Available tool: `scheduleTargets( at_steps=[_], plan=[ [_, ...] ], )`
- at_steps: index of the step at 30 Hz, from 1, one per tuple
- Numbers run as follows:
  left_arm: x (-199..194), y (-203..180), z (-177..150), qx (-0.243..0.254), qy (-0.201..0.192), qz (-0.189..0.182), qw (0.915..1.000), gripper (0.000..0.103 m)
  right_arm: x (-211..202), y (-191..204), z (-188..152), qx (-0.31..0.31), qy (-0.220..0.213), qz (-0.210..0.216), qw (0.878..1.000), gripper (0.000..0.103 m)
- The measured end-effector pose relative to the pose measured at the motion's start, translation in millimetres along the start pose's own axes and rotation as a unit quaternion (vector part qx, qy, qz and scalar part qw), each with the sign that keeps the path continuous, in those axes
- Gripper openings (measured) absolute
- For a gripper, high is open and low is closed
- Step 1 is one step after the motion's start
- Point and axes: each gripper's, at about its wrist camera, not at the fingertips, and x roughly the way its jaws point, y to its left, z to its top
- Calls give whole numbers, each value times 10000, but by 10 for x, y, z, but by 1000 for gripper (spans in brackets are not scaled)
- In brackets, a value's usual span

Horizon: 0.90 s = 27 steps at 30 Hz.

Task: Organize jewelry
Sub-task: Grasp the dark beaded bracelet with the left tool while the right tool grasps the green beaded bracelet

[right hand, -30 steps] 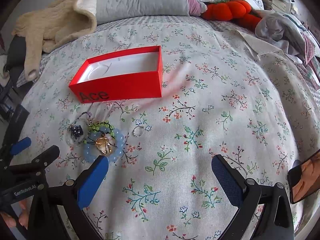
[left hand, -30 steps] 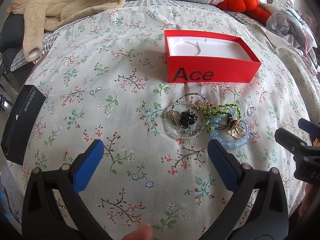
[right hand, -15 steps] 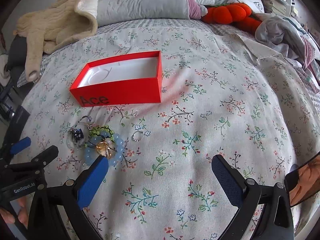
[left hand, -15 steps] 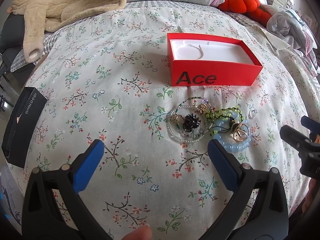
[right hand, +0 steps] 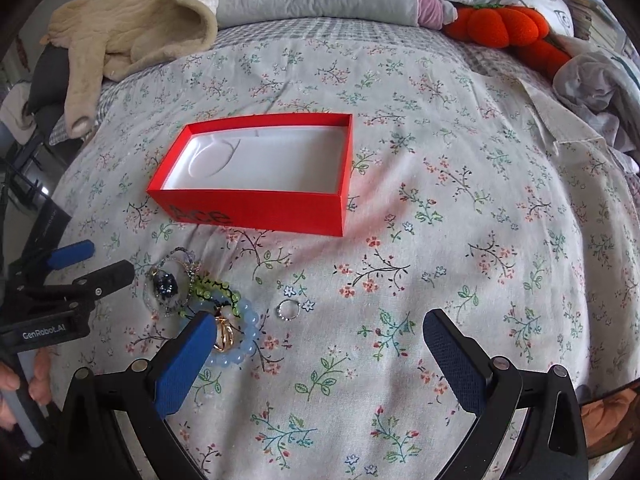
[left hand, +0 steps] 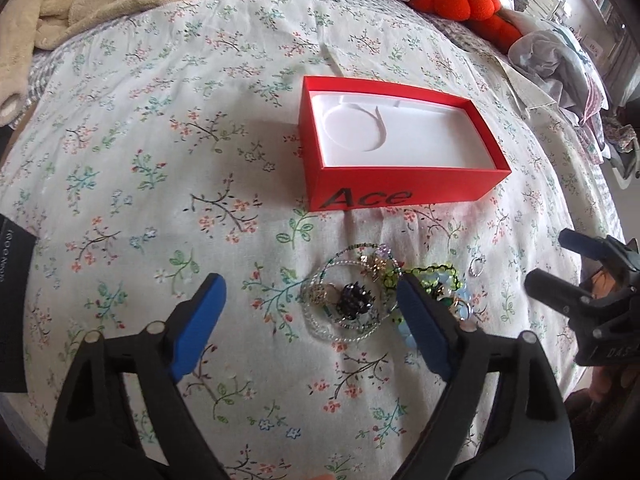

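An open red box (left hand: 404,190) (right hand: 256,208) with a white liner lies on the floral bedspread. Just in front of it is a small heap of jewelry: a clear bead bracelet with a black charm (left hand: 352,306) (right hand: 166,284), a green bead strand (right hand: 212,286), a pale blue bead bracelet (right hand: 244,338) with a gold ring, and a lone silver ring (right hand: 288,310) (left hand: 476,268). My left gripper (left hand: 310,300) hovers over the heap, its jaws closing, nothing pressed between them. My right gripper (right hand: 316,340) stands open just right of the heap, near the silver ring.
A beige blanket (right hand: 128,36) lies at the back left, an orange plush (right hand: 504,26) and crumpled clothes (right hand: 596,80) at the back right. A black box (left hand: 12,276) sits at the bed's left edge. The bedspread (right hand: 480,220) right of the red box is bare.
Both grippers have moved forward toward the jewelry and the red box, which now look larger. The left gripper's blue fingers stand closer together than before.
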Motion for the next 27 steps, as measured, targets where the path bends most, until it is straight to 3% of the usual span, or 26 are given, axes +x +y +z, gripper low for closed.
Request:
scheduleTargets(
  at_steps=[4, 8, 15, 20, 25, 27],
  plan=[
    [224, -7, 81, 24, 174, -490, 9986, 55, 187, -23, 30, 37, -18, 494, 9988, 100],
    [389, -42, 156, 214, 256, -671, 9972, 42, 357, -69, 62, 123, 148, 1271, 9917, 74],
    [525, -95, 235, 480, 432, -1052, 9923, 29, 522, 0, 99, -195, 279, 1905, 9811, 45],
    [552, -119, 225, 567, 515, -1094, 9910, 24, 610, 101, 98, -385, 347, 2089, 9766, 29],
    [577, -81, 220, 480, 561, -1073, 9915, 11, 689, 188, 101, -443, 421, 2146, 9748, 11],
    [579, -48, 214, 414, 583, -1095, 9914, 6, 646, 178, 97, -429, 340, 2141, 9753, 9]
  ],
)
